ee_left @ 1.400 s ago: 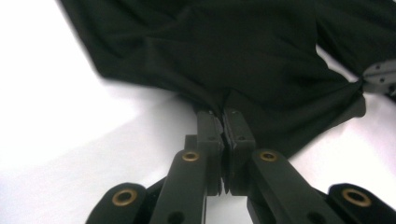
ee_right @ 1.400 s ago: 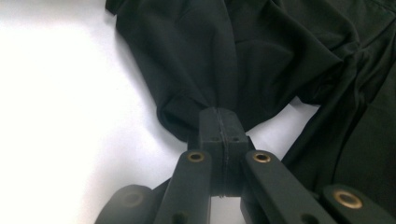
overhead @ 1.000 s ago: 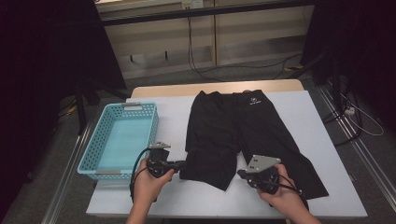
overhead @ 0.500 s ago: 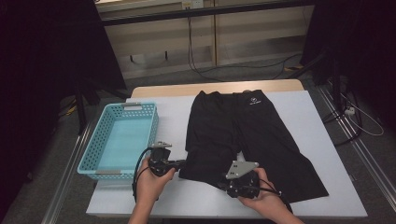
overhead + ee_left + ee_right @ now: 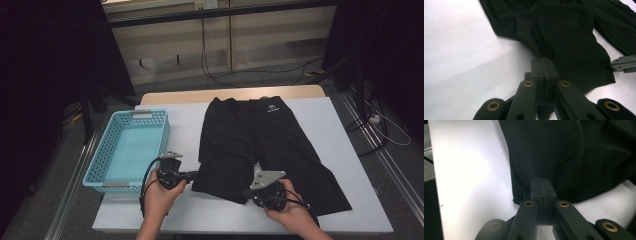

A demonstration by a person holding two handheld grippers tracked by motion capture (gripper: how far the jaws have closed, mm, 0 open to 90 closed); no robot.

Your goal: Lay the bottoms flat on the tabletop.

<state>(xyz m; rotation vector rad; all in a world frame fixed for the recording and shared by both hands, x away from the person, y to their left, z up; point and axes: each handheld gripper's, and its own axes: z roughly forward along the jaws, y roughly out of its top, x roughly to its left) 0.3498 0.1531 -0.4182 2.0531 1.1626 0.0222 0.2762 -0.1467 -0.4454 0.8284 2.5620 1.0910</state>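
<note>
A pair of black shorts [image 5: 260, 140] lies flat on the white table [image 5: 330, 115], waistband and small white logo at the far end. My left gripper [image 5: 194, 176] is shut on the left corner of the left leg's hem [image 5: 564, 42], its jaws pinching a fold of cloth at the left gripper's tips [image 5: 541, 60]. My right gripper [image 5: 248, 192] is at the same hem's right corner, and in the right gripper view its jaws [image 5: 541, 180] are pressed together on the cloth's edge [image 5: 544, 150]. The right gripper's tip [image 5: 624, 64] shows at the side of the left gripper view.
A light blue plastic basket [image 5: 95, 172] stands at the table's left edge, close to my left hand. The right leg of the shorts [image 5: 310, 175] runs toward the front right corner. Bare white table [image 5: 469, 175] lies in front of the hem.
My right gripper has moved left from the right leg to the left leg's hem and is now shut on it. The left gripper has stayed where it was.
</note>
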